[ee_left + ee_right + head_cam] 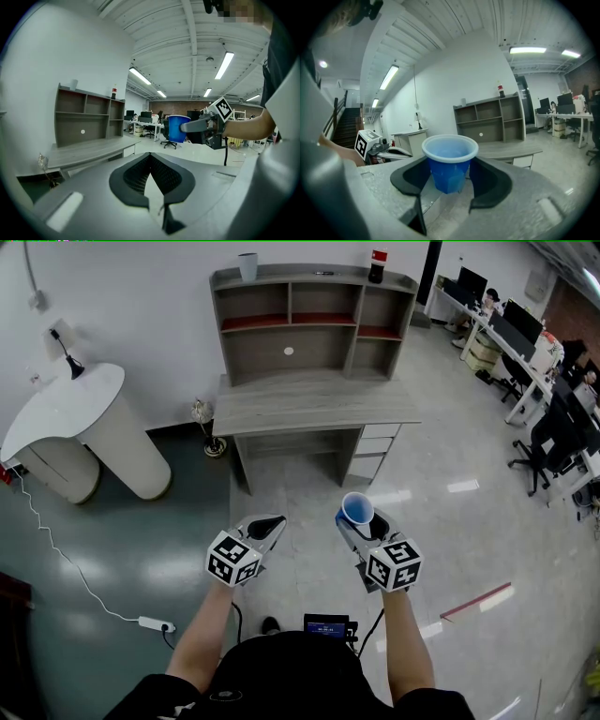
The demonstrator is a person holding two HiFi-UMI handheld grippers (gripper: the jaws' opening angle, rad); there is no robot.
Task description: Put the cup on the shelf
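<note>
A blue plastic cup (357, 509) stands upright between the jaws of my right gripper (359, 519), which is shut on it. In the right gripper view the cup (450, 161) fills the gap between the black pads (412, 176), and its mouth is empty. My left gripper (270, 524) is held level beside it on the left, shut with nothing in it; its pads meet at the tip (150, 157). The grey shelf (314, 320) sits on a desk (314, 404) against the far wall, well ahead of both grippers. From the left gripper view the cup (177, 128) shows at the right.
A white cup (247, 266) and a bottle (377, 266) stand on the shelf's top. A white rounded counter (84, 418) is at the left, and a power strip (155, 623) with its cable lies on the floor. Office desks and chairs (553, 437) line the right side.
</note>
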